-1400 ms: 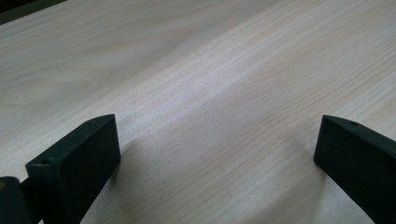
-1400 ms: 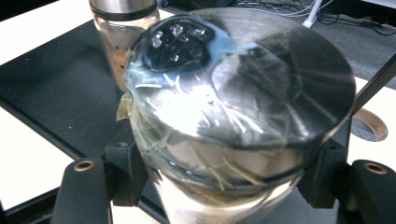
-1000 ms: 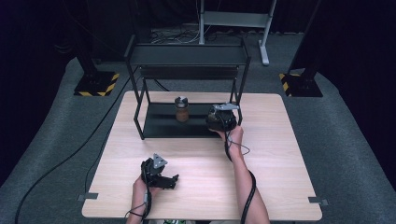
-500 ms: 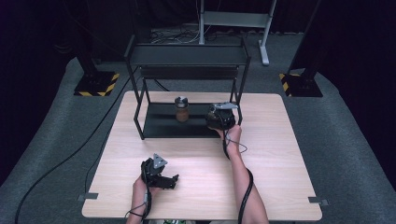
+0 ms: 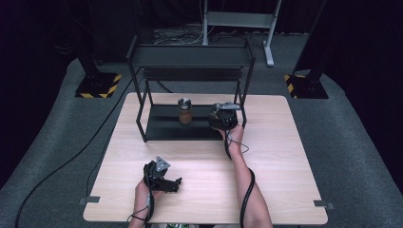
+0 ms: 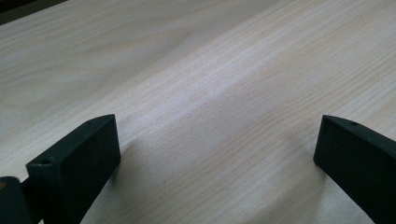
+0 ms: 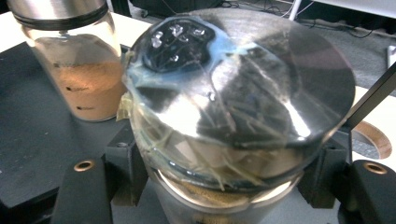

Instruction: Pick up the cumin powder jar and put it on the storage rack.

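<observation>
**Fingers: left idle, right loaded — risk is at the shelf**

Left gripper (image 5: pixel 177 182) fingers spread wide, nothing between them, resting on the table (image 5: pixel 285 156) well in front of the rack (image 5: pixel 190 76). Right gripper (image 7: pixel 224 186) jaws clamp a steel-lidded jar (image 7: pixel 233 112) at the rack's bottom shelf, just right of the spice jar (image 5: pixel 185 110). Swing left and you'll likely knock that one over. Smooth glass: grip could slip if you tilt.
</observation>
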